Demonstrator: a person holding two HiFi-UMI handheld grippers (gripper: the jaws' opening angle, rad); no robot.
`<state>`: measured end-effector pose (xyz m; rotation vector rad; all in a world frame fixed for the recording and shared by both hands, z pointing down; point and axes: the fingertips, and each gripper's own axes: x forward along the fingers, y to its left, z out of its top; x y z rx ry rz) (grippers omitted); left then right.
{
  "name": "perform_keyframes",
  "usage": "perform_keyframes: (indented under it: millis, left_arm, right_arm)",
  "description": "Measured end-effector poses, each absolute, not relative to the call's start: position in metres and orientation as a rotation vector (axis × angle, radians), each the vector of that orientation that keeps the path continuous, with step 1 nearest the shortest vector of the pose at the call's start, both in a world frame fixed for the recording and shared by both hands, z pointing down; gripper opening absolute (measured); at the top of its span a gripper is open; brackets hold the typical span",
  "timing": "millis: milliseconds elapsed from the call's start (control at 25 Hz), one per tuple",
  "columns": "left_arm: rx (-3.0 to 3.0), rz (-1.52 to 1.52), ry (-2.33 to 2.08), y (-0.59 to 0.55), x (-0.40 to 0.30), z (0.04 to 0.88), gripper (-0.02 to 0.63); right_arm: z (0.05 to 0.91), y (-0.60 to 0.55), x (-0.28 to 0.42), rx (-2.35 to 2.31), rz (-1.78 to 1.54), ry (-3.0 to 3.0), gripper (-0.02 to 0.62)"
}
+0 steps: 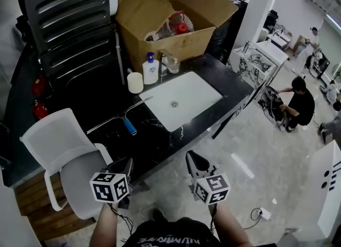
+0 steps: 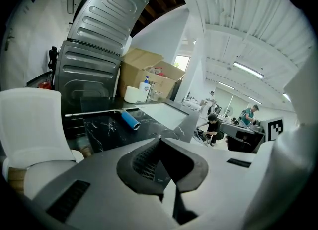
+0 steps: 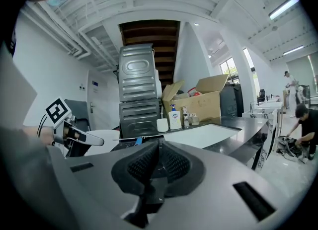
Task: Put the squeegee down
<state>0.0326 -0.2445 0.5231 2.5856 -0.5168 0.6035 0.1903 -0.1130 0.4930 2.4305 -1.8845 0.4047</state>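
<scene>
The squeegee (image 1: 126,121) lies flat on the black marble counter (image 1: 160,144), left of the white sink (image 1: 181,99); its blue handle (image 2: 130,119) points toward me and its metal blade (image 2: 94,112) runs left. It also shows small in the right gripper view as a blue handle (image 3: 138,139). My left gripper (image 1: 126,164) is shut and empty, held well back from the counter's front edge. My right gripper (image 1: 192,159) is also back from the counter, its jaws shut with nothing between them.
A white chair (image 1: 66,155) stands close to my left gripper. Behind the sink are a paper roll (image 1: 135,82), a soap bottle (image 1: 150,69) and an open cardboard box (image 1: 170,22). A tall grey appliance (image 1: 66,22) is at the back left. People work on the floor at right (image 1: 298,104).
</scene>
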Motion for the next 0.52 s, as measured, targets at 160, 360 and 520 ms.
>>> perform_keyframes:
  millis: [160,360,520]
  left_arm:
    - [2.609,0.611,-0.524,-0.221,0.034,0.52,0.02]
    - [2.617,0.61,-0.526,-0.179,0.031,0.514,0.02]
    - [2.637,0.606,-0.523,-0.138,0.028,0.506,0.02]
  right_arm:
    - [0.492,-0.086,0.189,2.444,0.411,-1.889,0.053]
    - [0.485,-0.044,0.182,2.446,0.415,-1.906,0.053]
    - [0.481,-0.005,0.178,2.46,0.416,-1.91,0.053]
